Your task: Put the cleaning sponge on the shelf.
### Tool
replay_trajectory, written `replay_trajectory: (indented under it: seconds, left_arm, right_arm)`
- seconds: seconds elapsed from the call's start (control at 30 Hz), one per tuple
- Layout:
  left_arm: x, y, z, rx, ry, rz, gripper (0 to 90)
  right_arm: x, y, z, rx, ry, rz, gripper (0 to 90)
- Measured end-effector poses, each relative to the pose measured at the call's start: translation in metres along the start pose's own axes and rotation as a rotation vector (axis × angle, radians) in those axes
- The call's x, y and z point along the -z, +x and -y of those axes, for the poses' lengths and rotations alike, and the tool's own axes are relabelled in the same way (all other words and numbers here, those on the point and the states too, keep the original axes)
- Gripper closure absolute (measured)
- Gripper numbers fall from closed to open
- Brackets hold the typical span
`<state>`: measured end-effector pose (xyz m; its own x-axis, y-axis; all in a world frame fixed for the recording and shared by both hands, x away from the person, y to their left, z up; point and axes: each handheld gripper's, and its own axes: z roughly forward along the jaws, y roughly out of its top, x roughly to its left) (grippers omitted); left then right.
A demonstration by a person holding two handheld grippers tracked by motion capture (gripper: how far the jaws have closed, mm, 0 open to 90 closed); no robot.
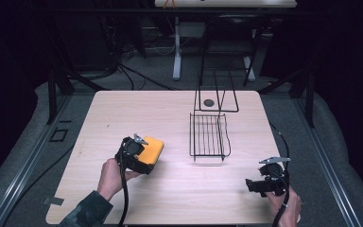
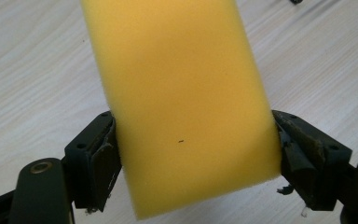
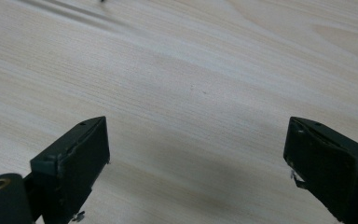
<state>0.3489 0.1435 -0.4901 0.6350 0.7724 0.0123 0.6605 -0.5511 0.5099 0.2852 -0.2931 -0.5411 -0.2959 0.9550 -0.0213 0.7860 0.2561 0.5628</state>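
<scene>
High view: The left gripper (image 1: 144,152) clamps a yellow sponge (image 1: 152,150) at the near-left part of the wooden table (image 1: 123,109). The sponge appears lifted slightly off the surface, though contact cannot be ruled out. Its long axis runs from the jaws away toward the far right, in the general direction of the black wire rack (image 1: 209,135), which stands well apart. A small dark round object (image 1: 209,102) lies beyond the rack. The right gripper (image 1: 255,184) rests near the near-right corner, carrying nothing.

Left gripper view: The 2 jaws press the sponge (image 2: 182,102) on its 2 long side faces, near 1 end. The long axis extends straight ahead, along the jaw direction, so most of the block overhangs the grip. Risk: foam compresses, so a weak squeeze may let the block pivot or slide out during travel. Risk: the overhanging far end may droop and catch a rack wire if it is carried low toward the rack.

Right gripper view: The jaws stand wide apart over bare tabletop (image 3: 191,84), with nothing between them. Risk here is low; the trailing cable could drag if this hand moves.
</scene>
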Motion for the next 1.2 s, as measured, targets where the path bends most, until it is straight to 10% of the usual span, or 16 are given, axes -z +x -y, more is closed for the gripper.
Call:
replay_trajectory:
  seconds: [1.2]
  left_arm:
    - [0.016,-0.02,-0.064,-0.065,-0.084,0.025,22.5]
  right_arm:
    - [0.002,0.001,-0.002,0.006,-0.017,-0.014,6.5]
